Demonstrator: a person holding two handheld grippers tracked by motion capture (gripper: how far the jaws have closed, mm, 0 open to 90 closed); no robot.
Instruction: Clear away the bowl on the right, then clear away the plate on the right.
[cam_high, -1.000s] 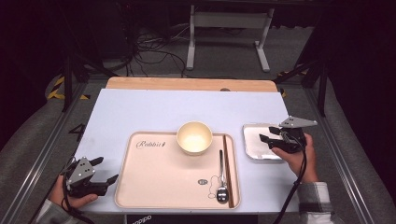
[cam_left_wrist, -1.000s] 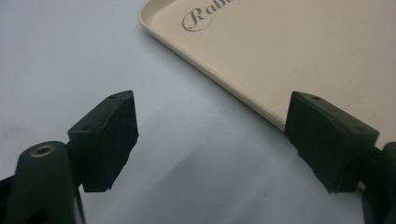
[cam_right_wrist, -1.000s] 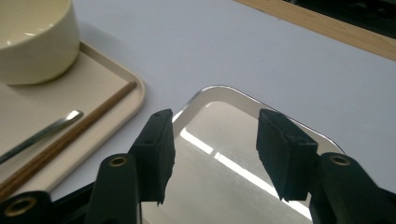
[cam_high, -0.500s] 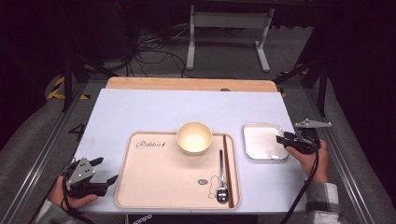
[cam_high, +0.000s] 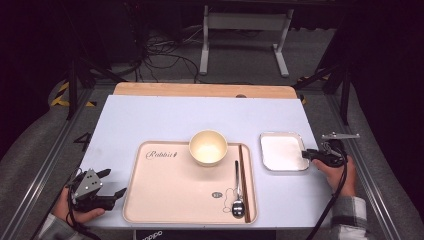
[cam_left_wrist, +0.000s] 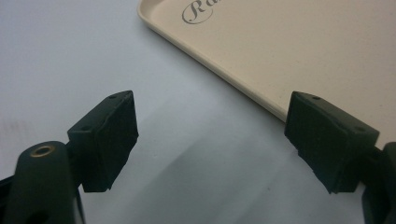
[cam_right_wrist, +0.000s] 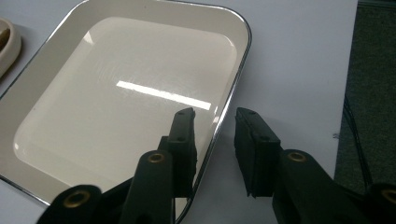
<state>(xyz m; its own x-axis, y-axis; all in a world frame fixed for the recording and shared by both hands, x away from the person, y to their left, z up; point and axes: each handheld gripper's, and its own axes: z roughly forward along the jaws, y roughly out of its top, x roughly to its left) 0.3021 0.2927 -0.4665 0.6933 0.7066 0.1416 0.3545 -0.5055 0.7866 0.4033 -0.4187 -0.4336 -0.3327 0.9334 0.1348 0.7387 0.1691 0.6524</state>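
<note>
The square dish (cam_high: 283, 151) lies flat on the white table (cam_high: 165, 120), right of centre, its inside bare and glossy; its chrome-edged right rim (cam_right_wrist: 229, 107) runs between the two jaws of the right gripper (cam_high: 308, 154); one jaw stands over the dish's inner slope, the other outside over the table; the jaws have just been closing and stand narrowly apart, and a gap shows between the outer pad and the rim, so no pinch is confirmed. Just left of the dish, apart from it, sits the beige tray (cam_high: 165, 195); its right edge lies near the dish's left rim; on the tray stand a cream bowl (cam_high: 208, 147) at the far edge, a spoon (cam_high: 237, 192) and a pair of chopsticks (cam_high: 243, 182) lengthwise along the right side. Nothing lies between the right gripper and the dish rim; beyond the dish on the right a strip of bare table ends at the table edge.

The right hand (cam_high: 340, 172) comes in from the near right, sleeve at the table's edge, gripper held level and pointing left at the rim. The left gripper (cam_high: 111, 183) rests at the near left corner, pointing right toward the tray's left edge, just short of it; its jaws are spread wide with only table surface between them; the left hand (cam_high: 75, 210) grips it from behind.
</note>
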